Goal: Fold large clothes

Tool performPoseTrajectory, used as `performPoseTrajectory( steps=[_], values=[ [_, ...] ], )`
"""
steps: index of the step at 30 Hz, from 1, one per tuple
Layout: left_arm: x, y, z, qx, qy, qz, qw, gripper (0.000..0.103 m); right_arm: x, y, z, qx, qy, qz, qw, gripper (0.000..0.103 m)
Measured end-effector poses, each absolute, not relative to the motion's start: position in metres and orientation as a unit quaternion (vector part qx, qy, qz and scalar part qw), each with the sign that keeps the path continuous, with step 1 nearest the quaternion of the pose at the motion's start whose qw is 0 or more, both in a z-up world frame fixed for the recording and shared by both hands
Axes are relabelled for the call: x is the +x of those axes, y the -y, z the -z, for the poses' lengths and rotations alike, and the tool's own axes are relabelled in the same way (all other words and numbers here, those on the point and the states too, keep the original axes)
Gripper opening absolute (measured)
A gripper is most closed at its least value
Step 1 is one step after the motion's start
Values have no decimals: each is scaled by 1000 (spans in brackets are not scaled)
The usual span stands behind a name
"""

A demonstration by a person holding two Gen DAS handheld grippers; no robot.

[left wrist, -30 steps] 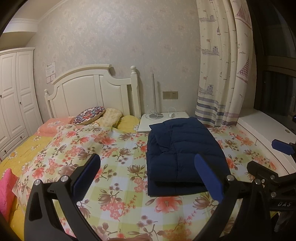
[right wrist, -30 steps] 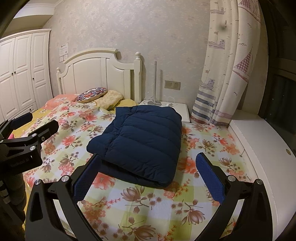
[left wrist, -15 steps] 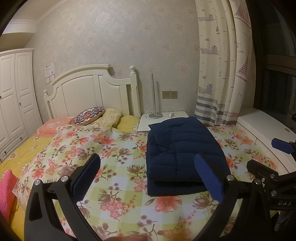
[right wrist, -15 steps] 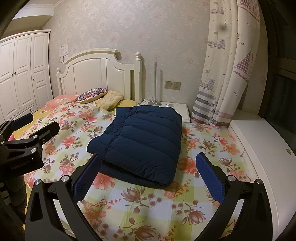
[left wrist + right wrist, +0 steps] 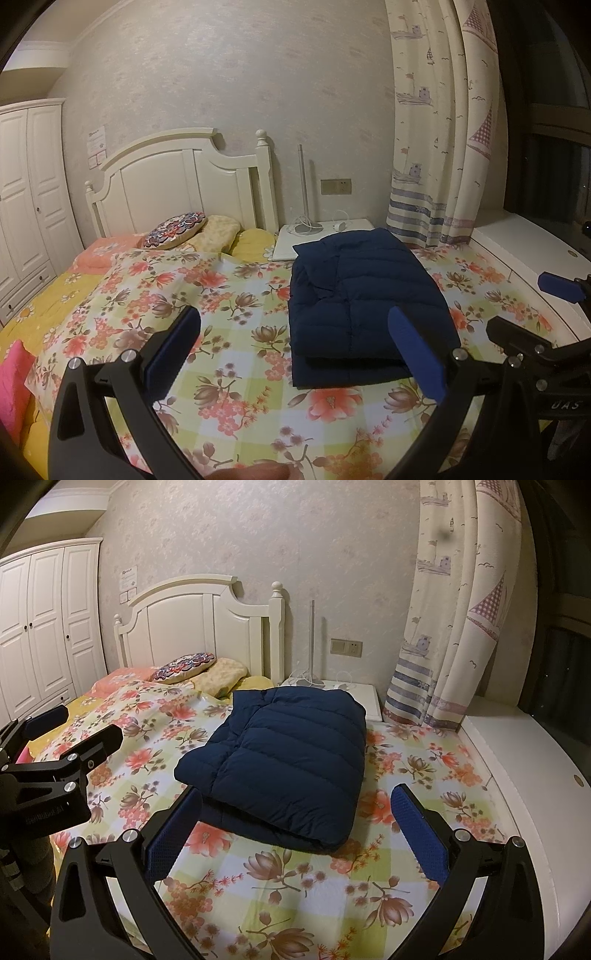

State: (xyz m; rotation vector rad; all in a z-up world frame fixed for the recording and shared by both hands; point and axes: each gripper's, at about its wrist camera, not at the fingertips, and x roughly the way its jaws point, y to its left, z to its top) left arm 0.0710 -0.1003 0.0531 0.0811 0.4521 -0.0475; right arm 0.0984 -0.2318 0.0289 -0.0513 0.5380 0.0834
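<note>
A navy quilted jacket [image 5: 364, 302] lies folded into a neat rectangle on the floral bedspread [image 5: 229, 332]; it also shows in the right wrist view [image 5: 291, 760]. My left gripper [image 5: 295, 349] is open and empty, held above the bed in front of the jacket, and it shows at the left of the right wrist view [image 5: 70, 731]. My right gripper [image 5: 295, 823] is open and empty, just short of the jacket's near edge, and it shows at the right of the left wrist view [image 5: 532, 314].
A white headboard [image 5: 184, 184] and pillows [image 5: 177, 230] are at the far end of the bed. A white nightstand [image 5: 317, 236] with a lamp pole stands beside it. A curtain [image 5: 436, 147] and a white window ledge [image 5: 517, 775] are on the right, a wardrobe [image 5: 26, 206] on the left.
Both grippers have drifted very slightly; the jacket has not moved and both grippers stay open.
</note>
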Motion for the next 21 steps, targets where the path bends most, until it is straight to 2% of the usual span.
performPoseTrajectory(
  steps=[21],
  values=[
    [88, 95, -32, 43, -238, 37, 970, 101, 112, 232, -10, -20, -286, -40, 957, 98]
  ],
)
